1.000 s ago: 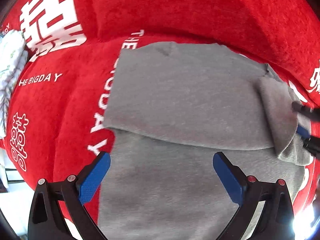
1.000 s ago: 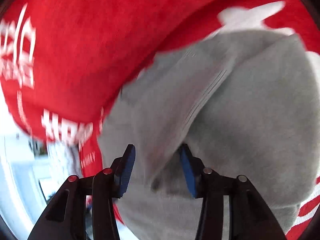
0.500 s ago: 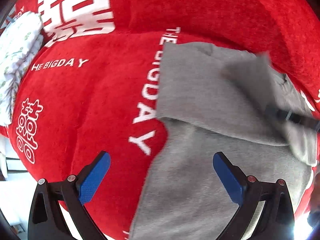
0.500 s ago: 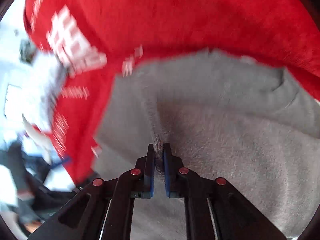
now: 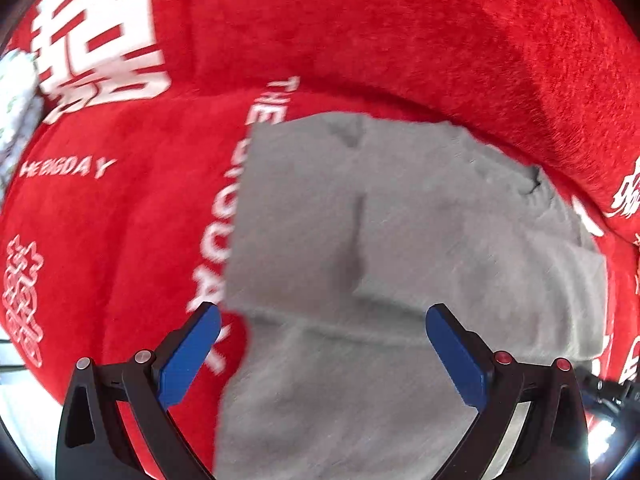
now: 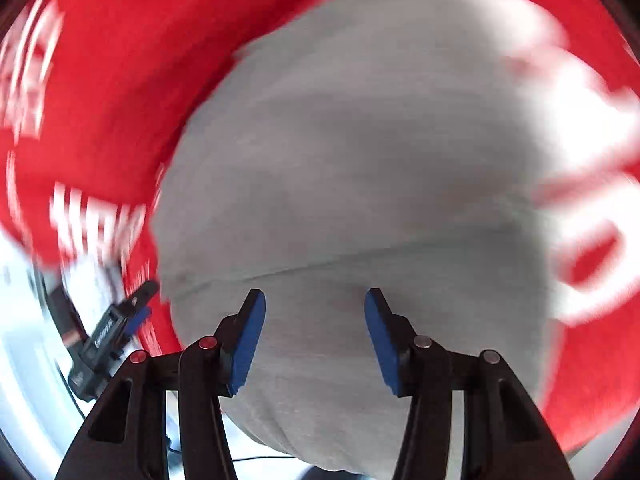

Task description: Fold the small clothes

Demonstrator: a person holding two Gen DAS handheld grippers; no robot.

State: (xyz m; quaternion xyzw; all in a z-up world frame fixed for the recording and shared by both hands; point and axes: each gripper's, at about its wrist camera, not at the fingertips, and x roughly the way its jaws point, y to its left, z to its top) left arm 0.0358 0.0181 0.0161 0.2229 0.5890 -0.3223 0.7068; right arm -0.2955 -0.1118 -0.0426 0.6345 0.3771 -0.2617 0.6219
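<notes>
I count one grey garment, two grippers, and one red plush cover with white lettering under everything. My left gripper has its jaws spread wide with nothing between the blue pads; the garment lies below and ahead of it, its near folded edge running across just past the fingertips. My right gripper stands about half open; its jaws have just been opening, and no cloth is pinched between them now. The garment fills the space under and ahead of it, with a seam line crossing just beyond the tips.

Only the left view gives me the garment's layered folds, a flap laid across toward the right, the sharp left edge covering part of the printed words, and one pale patterned cloth at the far left. Only the right view shows the other gripper, down to the left of the garment, though that picture is heavily blurred.
</notes>
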